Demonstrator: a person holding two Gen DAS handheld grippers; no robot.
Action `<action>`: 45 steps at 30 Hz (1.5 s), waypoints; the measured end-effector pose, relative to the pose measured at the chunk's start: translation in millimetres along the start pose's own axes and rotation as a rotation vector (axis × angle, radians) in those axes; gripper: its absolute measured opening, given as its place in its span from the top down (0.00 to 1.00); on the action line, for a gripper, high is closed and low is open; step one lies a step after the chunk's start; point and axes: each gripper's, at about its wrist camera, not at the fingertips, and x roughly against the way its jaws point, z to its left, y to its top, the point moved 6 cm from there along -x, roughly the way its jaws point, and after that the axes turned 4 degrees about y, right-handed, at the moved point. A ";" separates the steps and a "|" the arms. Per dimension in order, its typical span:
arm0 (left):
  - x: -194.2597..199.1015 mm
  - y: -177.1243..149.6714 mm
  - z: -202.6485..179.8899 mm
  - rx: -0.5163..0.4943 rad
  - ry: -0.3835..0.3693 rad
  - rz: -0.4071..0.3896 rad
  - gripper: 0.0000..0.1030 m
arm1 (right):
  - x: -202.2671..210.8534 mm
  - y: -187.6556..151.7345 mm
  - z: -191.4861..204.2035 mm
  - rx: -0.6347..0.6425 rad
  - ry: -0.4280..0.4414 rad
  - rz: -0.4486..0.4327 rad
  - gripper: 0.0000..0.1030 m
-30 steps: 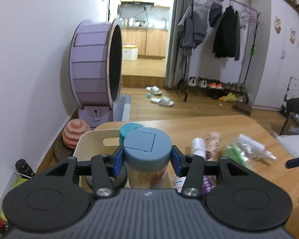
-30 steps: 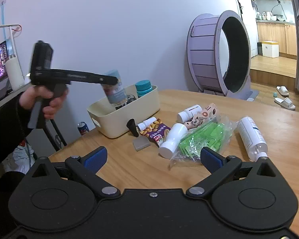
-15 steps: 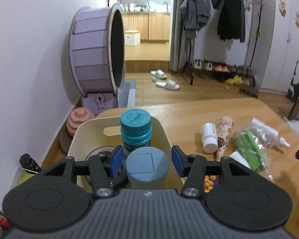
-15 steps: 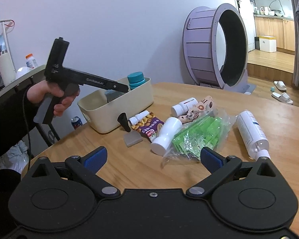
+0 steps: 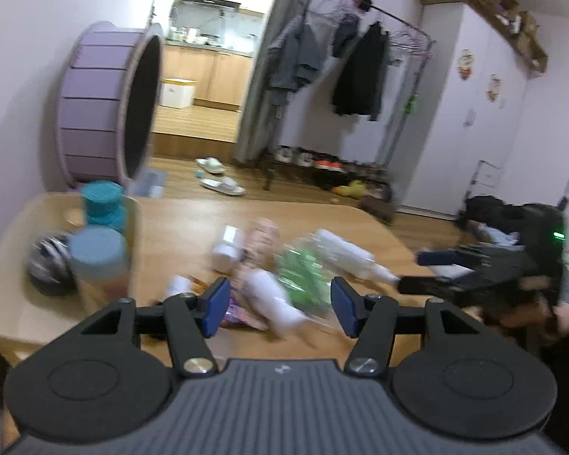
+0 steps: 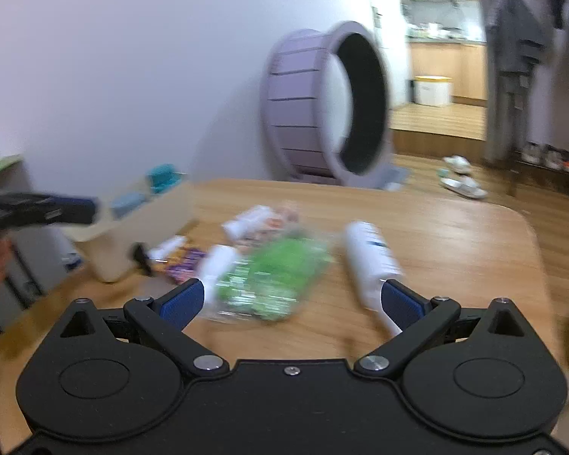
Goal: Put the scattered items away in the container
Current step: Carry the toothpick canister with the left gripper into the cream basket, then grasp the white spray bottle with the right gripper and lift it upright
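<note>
Container: a cream plastic bin (image 5: 7,299) with rounded corners stands at the left end of the wooden surface (image 5: 193,227), near the pale wall.
Inside the container: a jar with a grey-blue flat lid (image 5: 98,256) stands upright at the near side; a teal-capped bottle (image 5: 103,203) stands just behind it; a dark round object (image 5: 47,269) lies to their left, too blurred to name.
Scattered items: a clear bag of green pieces (image 6: 273,276) lies mid-surface; a large white spray bottle (image 6: 371,261) lies on its side to the bag's right; a smaller white bottle (image 6: 218,265) lies touching the bag's left edge; a purple snack packet (image 6: 184,267) and a small white tube (image 6: 168,246) lie between that bottle and the container; a white tub and a patterned pink wrapper (image 6: 280,220) lie at the far side of the pile.
Left gripper (image 5: 278,307): empty, its jaws have just been opening and stand apart, hanging over the scattered pile to the right of the container, nothing pressed between the blue pads.
Right gripper (image 6: 290,303): empty, jaws spread wide, low over the near edge of the surface, the green bag and the spray bottle's nozzle end just ahead of it.
Sharpness: both views are smeared.
Surroundings: a large purple exercise wheel (image 6: 322,106) stands on the floor beyond the surface; a clothes rack (image 5: 345,76) with dark garments stands further right.
</note>
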 end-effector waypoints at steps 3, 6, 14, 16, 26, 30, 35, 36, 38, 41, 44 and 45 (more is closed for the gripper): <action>-4.5 -8.6 -13.5 -0.015 -0.038 0.005 0.44 | -2.2 -7.2 -11.8 0.008 -0.056 0.027 0.02; -6.3 -15.5 -19.2 -0.009 -0.068 -0.007 0.44 | -7.2 -14.6 -21.4 0.008 -0.086 0.047 0.03; -10.2 -27.6 -23.0 -0.009 -0.112 -0.001 0.44 | -25.5 -21.9 -35.6 0.003 -0.107 0.089 0.40; -9.9 -28.1 -22.8 -0.008 -0.112 -0.001 0.44 | -30.0 -22.2 -40.3 0.001 -0.118 0.095 0.41; -8.8 -29.8 -23.6 -0.004 -0.118 0.003 0.44 | -45.2 -22.3 -52.5 -0.058 -0.088 0.071 0.75; -10.1 -29.8 -20.5 0.000 -0.118 0.005 0.44 | -38.5 -20.3 -47.7 -0.046 -0.067 0.062 0.78; -10.3 -30.0 -19.7 0.000 -0.116 0.004 0.44 | -17.9 -4.8 -34.0 -0.008 -0.049 -0.014 0.79; -10.2 -30.1 -19.9 -0.001 -0.115 0.003 0.44 | -13.7 -1.5 -31.0 0.001 -0.046 -0.028 0.79; -9.6 -30.4 -20.3 -0.002 -0.114 0.000 0.44 | -6.3 3.5 -25.0 0.017 -0.040 -0.051 0.79; -9.0 -29.5 -21.0 -0.003 -0.115 -0.004 0.44 | 3.8 7.7 -15.3 0.036 -0.029 -0.080 0.79; -8.9 -29.8 -22.6 -0.004 -0.114 -0.004 0.44 | 14.4 14.0 -7.4 0.061 -0.022 -0.112 0.79; -9.0 -29.4 -22.6 -0.005 -0.114 -0.004 0.44 | 17.5 15.5 -5.8 0.063 -0.018 -0.121 0.79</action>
